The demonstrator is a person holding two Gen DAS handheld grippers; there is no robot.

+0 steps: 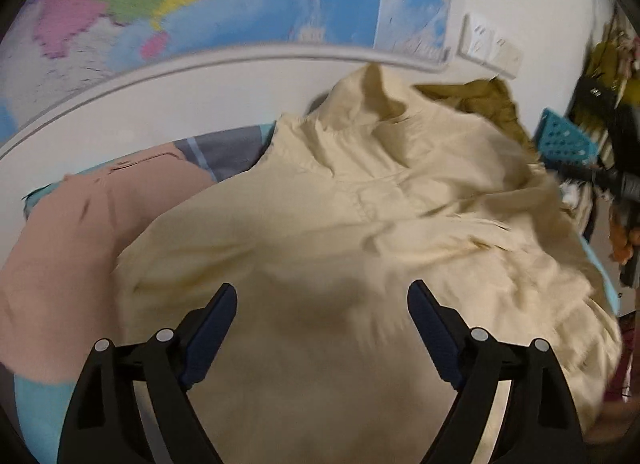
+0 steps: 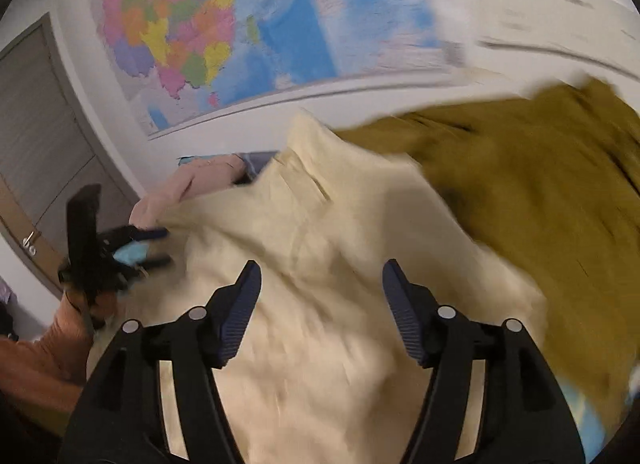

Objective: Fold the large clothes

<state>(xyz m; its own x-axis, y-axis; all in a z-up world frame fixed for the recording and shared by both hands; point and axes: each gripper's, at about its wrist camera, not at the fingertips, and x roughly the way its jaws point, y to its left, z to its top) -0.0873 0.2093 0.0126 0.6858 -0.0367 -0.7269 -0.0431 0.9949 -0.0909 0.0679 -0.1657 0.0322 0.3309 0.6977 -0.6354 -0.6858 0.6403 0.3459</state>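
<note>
A large cream garment [image 1: 340, 224] lies rumpled across the bed, its collar end toward the wall. My left gripper [image 1: 322, 288] hangs open over its near part, with only flat cloth below the blue pads and nothing pinched. In the right wrist view the same cream garment [image 2: 320, 264] fills the middle. My right gripper [image 2: 321, 266] is open above it and grips no cloth. The left gripper [image 2: 162, 247] shows there at the garment's left edge, held by a hand [image 2: 76, 316]. Both views are blurred by motion.
An olive garment [image 2: 540, 204] is heaped to the right of the cream one, a pink garment [image 1: 72, 248] to its left, over grey checked bedding [image 1: 228, 152]. A wall map [image 2: 240, 32] hangs behind. A blue perforated basket [image 1: 564, 140] stands at the right; a door [image 2: 44, 136] at the left.
</note>
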